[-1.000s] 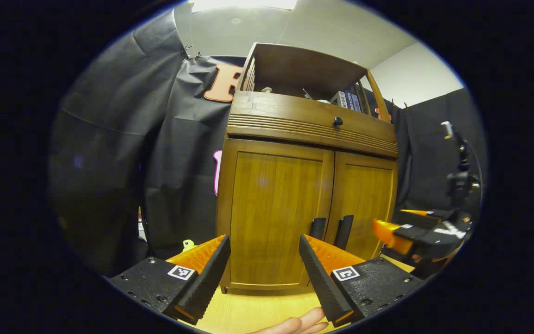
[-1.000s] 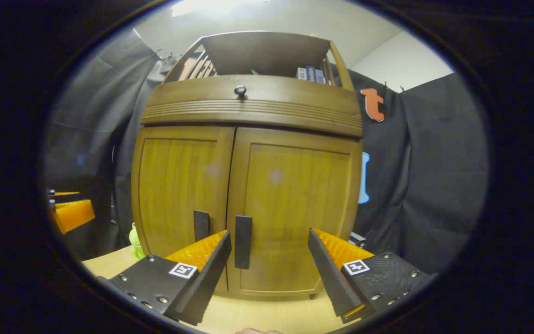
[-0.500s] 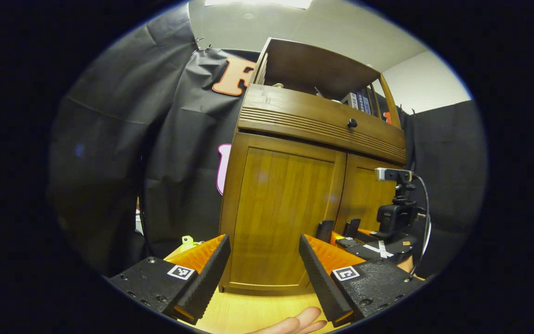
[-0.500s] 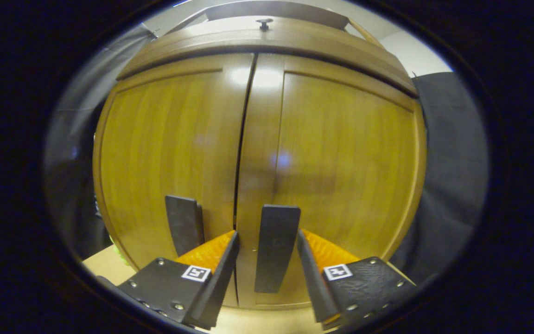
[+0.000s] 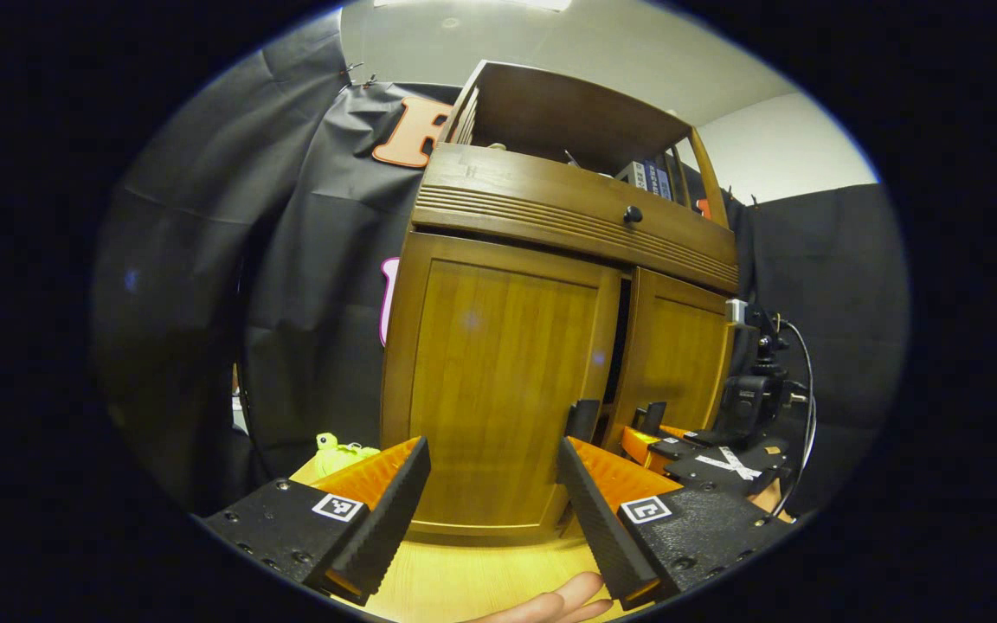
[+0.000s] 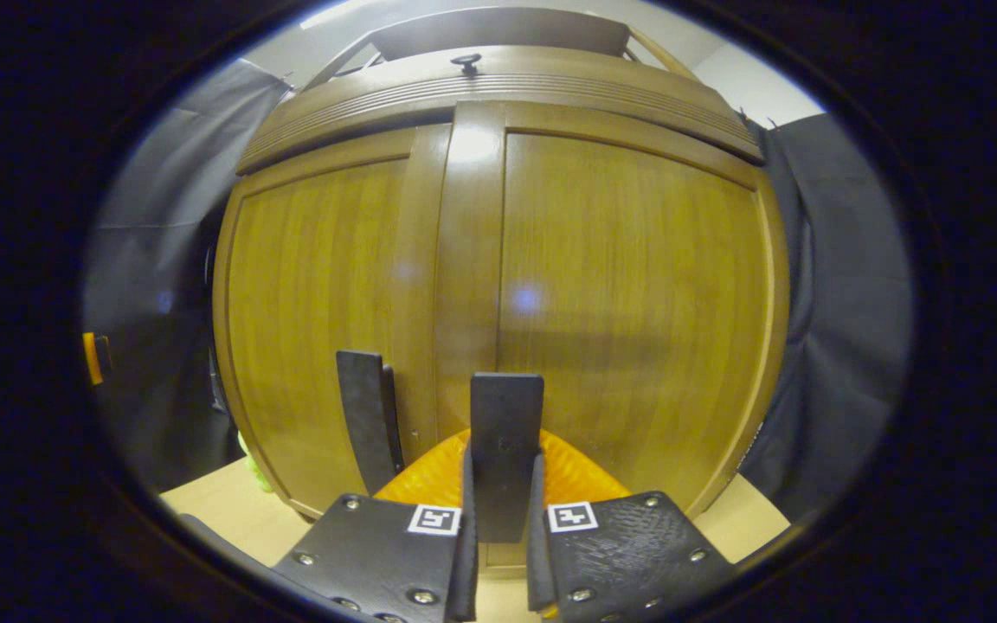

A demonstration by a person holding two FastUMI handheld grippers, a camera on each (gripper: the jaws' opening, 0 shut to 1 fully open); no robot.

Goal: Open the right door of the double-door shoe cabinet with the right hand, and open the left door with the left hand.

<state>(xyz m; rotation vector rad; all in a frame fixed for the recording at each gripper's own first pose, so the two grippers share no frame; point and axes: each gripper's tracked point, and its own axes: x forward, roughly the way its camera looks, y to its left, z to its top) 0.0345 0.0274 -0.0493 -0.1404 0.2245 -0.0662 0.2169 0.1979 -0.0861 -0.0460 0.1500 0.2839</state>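
Right claw [image 6: 501, 554] clenched on right door handle [image 6: 506, 450], lower centre of the right gripper view; right door [image 5: 676, 355] slightly ajar. Left claw [image 5: 493, 510] released, spread before the closed left door [image 5: 498, 389], frame centre.

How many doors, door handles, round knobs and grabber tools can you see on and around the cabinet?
Doors: 2, the left door and the right door.
Door handles: 2, the left handle and the right handle.
Round knobs: 1, the drawer knob.
Grabber tools: 2, the left gripper and the right gripper.
Total: 7.
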